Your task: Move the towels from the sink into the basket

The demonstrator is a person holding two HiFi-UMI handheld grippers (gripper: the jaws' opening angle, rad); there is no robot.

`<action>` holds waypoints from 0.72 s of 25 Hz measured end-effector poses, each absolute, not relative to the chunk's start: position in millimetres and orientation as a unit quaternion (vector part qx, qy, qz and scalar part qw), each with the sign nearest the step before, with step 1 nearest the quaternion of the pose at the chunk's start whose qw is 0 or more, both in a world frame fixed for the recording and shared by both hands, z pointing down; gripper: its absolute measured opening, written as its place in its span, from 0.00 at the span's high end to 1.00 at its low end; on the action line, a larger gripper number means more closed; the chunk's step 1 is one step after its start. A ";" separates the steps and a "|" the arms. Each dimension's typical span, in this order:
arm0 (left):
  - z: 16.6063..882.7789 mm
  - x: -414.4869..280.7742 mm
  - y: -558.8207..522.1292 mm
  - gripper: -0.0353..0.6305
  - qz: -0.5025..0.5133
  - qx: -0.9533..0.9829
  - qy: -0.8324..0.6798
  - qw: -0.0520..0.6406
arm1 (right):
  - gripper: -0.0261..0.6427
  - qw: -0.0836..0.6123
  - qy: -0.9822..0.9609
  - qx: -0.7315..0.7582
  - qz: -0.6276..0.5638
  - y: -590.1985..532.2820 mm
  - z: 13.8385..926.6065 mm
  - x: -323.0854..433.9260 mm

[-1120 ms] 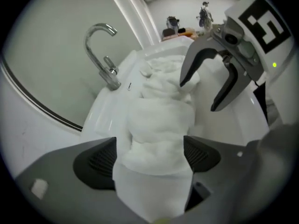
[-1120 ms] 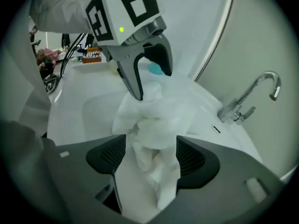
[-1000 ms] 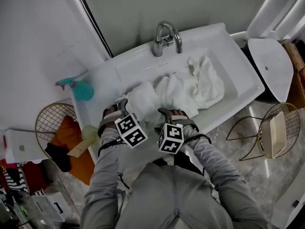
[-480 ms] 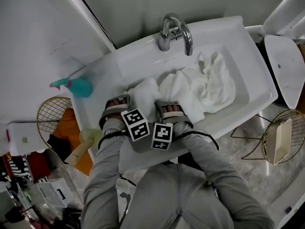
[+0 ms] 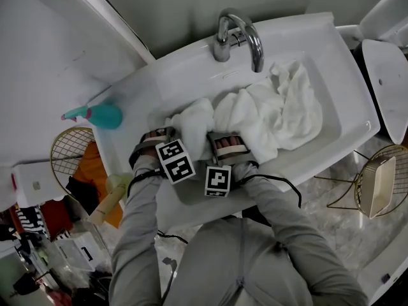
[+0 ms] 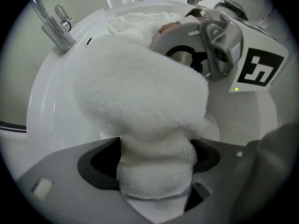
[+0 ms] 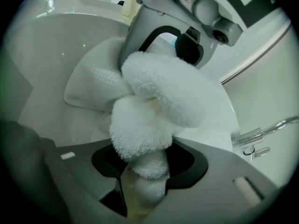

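Left jaws: on my left gripper (image 6: 156,169) they have just been closing. They now pinch a thick fold of the towel (image 6: 140,92), and terry fills the gap from side to side.
Right jaws: on my right gripper (image 7: 145,171) they have also just been closing, and they stand narrower. They grip a thin, squeezed neck of the same towel.
Hidden at the jaws: in both gripper views the pile swallows the pads, so I cannot see the tips. In the head view the marker cubes (image 5: 175,161) and my hands cover them.
Towel look: white, thick looped terry, bunched into a rounded hump above each grip.
Towel place: lower left of the sink (image 5: 191,81) bowl in the head view, just beyond both grippers.
Other cloth: a second towel (image 5: 290,107), white and crumpled, fills the right half of the bowl. It meets the held one, and I cannot tell where one ends and the other starts.
Tap: the tap (image 5: 236,30) arches over the bowl at top centre.
Basket: the wire basket (image 5: 64,158) sits at the left edge, below the sink's left end. It holds an orange cloth (image 5: 95,171), and the sink corner and my sleeve (image 5: 137,234) hide part of it.
Bottle: a teal spray bottle (image 5: 95,115) lies on the sink's left ledge.
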State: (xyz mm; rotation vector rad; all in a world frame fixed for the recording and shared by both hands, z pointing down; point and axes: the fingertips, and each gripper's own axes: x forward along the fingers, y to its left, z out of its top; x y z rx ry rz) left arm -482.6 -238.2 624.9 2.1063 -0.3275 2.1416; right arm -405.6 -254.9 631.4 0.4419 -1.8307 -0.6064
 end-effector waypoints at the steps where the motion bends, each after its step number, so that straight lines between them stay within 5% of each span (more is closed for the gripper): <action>1: 625.3 -481.7 -236.5 0.26 0.706 0.698 -0.106 0.056 | 0.65 0.546 -0.774 0.191 -0.258 -256.6 630.0 -405.5; 8: 621.0 -484.4 -237.5 0.63 0.703 0.700 -0.126 0.011 | 0.76 0.522 -0.789 0.210 -0.246 -261.2 612.4 -403.1; 18: 540.9 -488.2 -261.5 0.73 0.633 0.732 -0.250 0.020 | 0.76 0.430 -0.829 0.298 -0.198 -274.2 526.0 -391.0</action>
